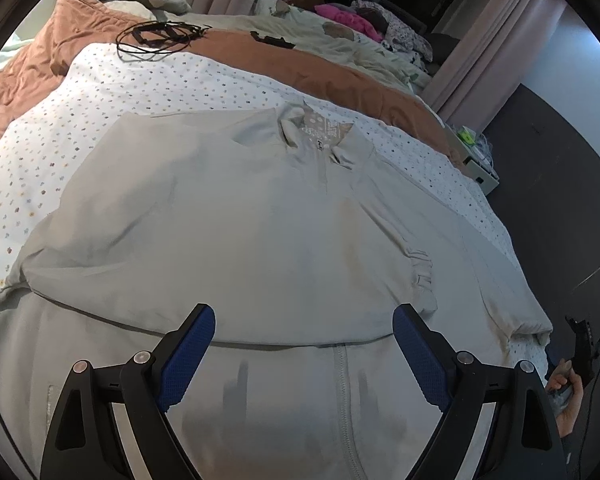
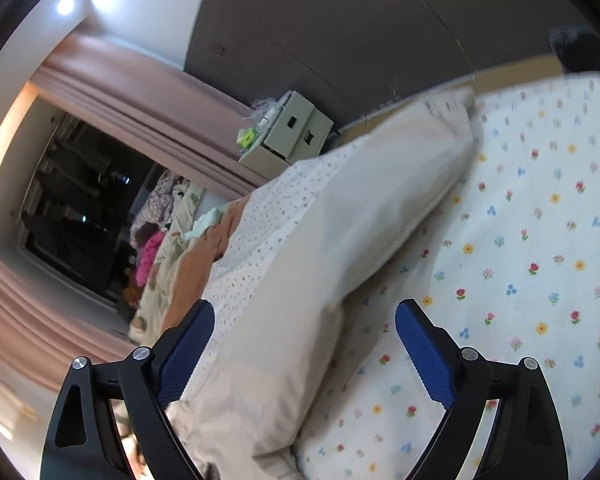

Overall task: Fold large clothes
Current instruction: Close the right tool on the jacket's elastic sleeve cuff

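Observation:
A pale grey zip jacket (image 1: pixel 260 220) lies spread on the flowered bed sheet (image 1: pixel 40 152), collar (image 1: pixel 320 136) at the far side. A cuffed sleeve (image 1: pixel 420 268) is laid across its front, and a fold edge runs across just beyond the fingertips. My left gripper (image 1: pixel 305 314) hovers open over the near part with the zipper (image 1: pixel 344 400), nothing between its pads. In the right wrist view a sleeve of the jacket (image 2: pixel 340 220) stretches over the sheet (image 2: pixel 520 260). My right gripper (image 2: pixel 306 312) stands open above it, pads clear of the cloth. A hand (image 1: pixel 568 396) holds that gripper at the bed's right edge.
A brown quilt (image 1: pixel 340 76) and black cables (image 1: pixel 156 36) lie beyond the sheet. Piled clothes with a pink item (image 1: pixel 348 20) sit at the far end. A pale box (image 1: pixel 476 160) stands on the dark floor beside the bed, with pink curtains (image 1: pixel 496 44) behind.

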A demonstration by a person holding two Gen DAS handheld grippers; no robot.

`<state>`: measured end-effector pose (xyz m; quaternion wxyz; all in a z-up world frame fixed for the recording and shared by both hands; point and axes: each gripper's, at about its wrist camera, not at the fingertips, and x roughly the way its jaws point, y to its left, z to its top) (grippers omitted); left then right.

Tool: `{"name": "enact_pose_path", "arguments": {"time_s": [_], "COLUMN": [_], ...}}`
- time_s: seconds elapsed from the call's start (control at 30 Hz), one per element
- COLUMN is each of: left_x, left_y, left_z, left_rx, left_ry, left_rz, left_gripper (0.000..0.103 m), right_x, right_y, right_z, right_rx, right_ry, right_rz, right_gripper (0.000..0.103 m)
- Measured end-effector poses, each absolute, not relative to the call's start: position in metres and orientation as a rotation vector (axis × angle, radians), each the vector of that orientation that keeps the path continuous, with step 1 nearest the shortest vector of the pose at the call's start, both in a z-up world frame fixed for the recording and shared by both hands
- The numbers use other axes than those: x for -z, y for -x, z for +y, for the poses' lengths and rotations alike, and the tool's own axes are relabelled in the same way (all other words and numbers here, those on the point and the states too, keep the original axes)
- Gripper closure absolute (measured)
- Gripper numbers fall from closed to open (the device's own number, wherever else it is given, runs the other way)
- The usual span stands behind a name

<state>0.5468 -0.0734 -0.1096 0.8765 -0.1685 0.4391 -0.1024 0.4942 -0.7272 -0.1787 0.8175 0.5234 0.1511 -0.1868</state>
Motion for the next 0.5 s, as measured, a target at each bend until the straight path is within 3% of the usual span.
{"name": "enact_pose_path", "arguments": {"time_s": [0.07, 0.2, 0.27, 0.33, 0.5], "left_x": [0.113, 0.119, 0.121, 0.122, 0.118], "left_y": [-0.547, -0.549, -0.55, -0.552, -0.551], "left_z": [-0.075, -0.073, -0.07, -0.067, -0.068], "left_rx": [0.211, 0.193, 0.185, 0.179, 0.195], "left_ry": [0.333, 0.312, 0.319, 0.344, 0.364], "left_rz": [0.922, 0.934, 0.937, 0.939, 0.929], "left_gripper": [0.012, 0.012, 0.012, 0.012, 0.012], "right_x": [0.194, 0.217, 0.224, 0.225, 0.182], "right_y": [-0.502, -0.513, -0.515, -0.515, -0.512], "right_z": [-0.738, -0.75, -0.754, -0.755, -0.734], "right_rx": [0.365, 0.352, 0.375, 0.386, 0.359], "right_ry": [-1.168, -1.199, -1.213, -1.202, -1.067], "right_rz": [0.328, 0.34, 0.339, 0.334, 0.264], "right_gripper": [0.012, 0.028, 0.047, 0.094, 0.097]}}
